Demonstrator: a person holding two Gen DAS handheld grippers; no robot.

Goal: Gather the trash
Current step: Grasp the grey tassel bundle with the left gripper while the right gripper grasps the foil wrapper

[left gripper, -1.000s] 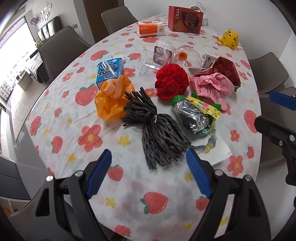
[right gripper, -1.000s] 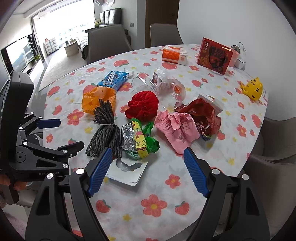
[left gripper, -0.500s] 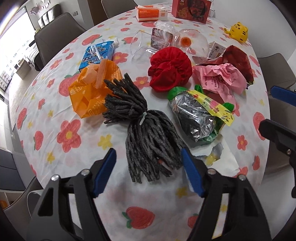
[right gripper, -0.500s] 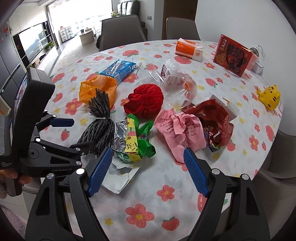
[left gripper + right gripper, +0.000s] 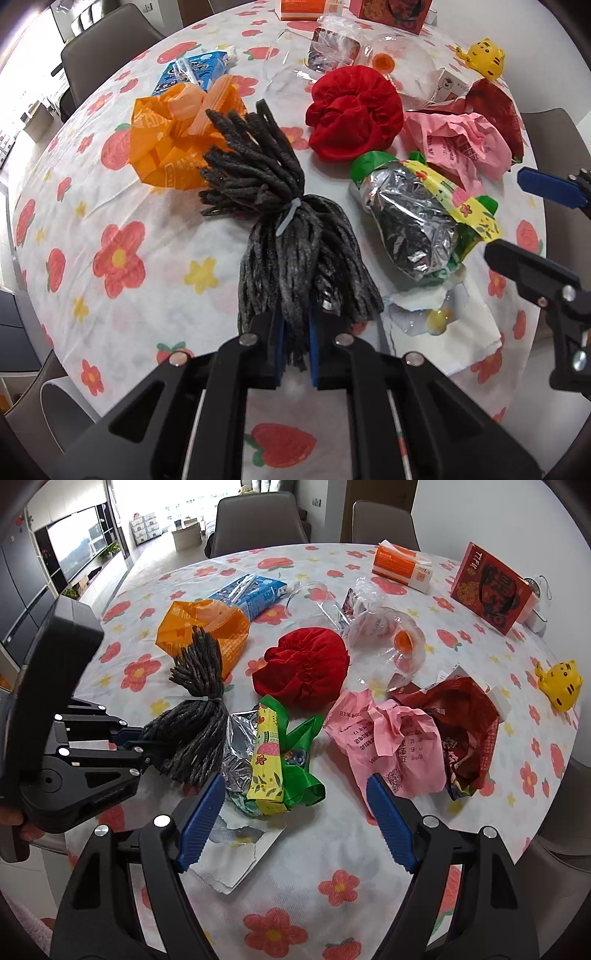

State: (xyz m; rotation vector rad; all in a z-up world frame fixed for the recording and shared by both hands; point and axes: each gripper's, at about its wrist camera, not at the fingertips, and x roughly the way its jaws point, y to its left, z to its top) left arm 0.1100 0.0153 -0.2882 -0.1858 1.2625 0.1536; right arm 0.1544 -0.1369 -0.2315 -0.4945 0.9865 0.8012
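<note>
Left gripper [image 5: 295, 349] jaws closing on grey mop head [image 5: 291, 236]; right gripper [image 5: 295, 816] jaws spread above foil wrapper [image 5: 266, 760].

My left gripper [image 5: 295, 350] is closing on the near strands of the grey mop head [image 5: 291, 251], so that way is full. Just right of it lies the shiny foil wrapper [image 5: 413, 225], and under that a torn white paper [image 5: 461, 321]. My right gripper [image 5: 295, 812] hangs wide over the green and yellow wrapper [image 5: 280, 760], with the pink paper [image 5: 391, 746] by its right finger. Past the mop head sit the orange bag [image 5: 166, 144] and the red cloth [image 5: 351, 114], close together. To the left of my left gripper the flowery tablecloth [image 5: 110, 258] is bare, and there is bare cloth in front of my right gripper too.
</note>
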